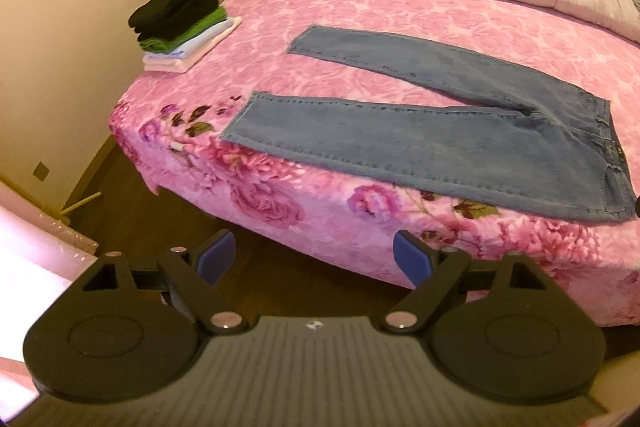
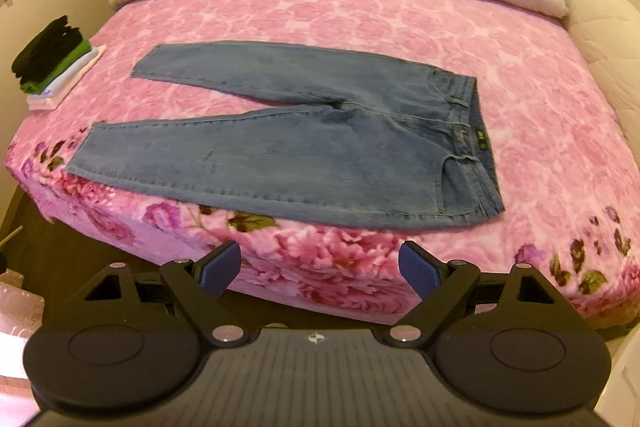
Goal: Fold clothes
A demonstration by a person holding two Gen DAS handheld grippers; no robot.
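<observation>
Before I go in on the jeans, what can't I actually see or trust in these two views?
- Jeans: the waistband corner runs off the right edge in the left wrist view.
- Folded clothes stack: garment types unreadable in both views; only folded edges show.
- Green waistband tag: too small and blurred to read.
- Underside of the jeans: hidden against the pink floral blanket.

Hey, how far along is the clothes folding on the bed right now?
Done: a stack of folded clothes sits at the bed's far left corner. In hand: nothing; the left gripper and right gripper are both open and empty, short of the bed edge. Left: the jeans lie flat and unfolded on the pink blanket, legs spread apart.
</observation>
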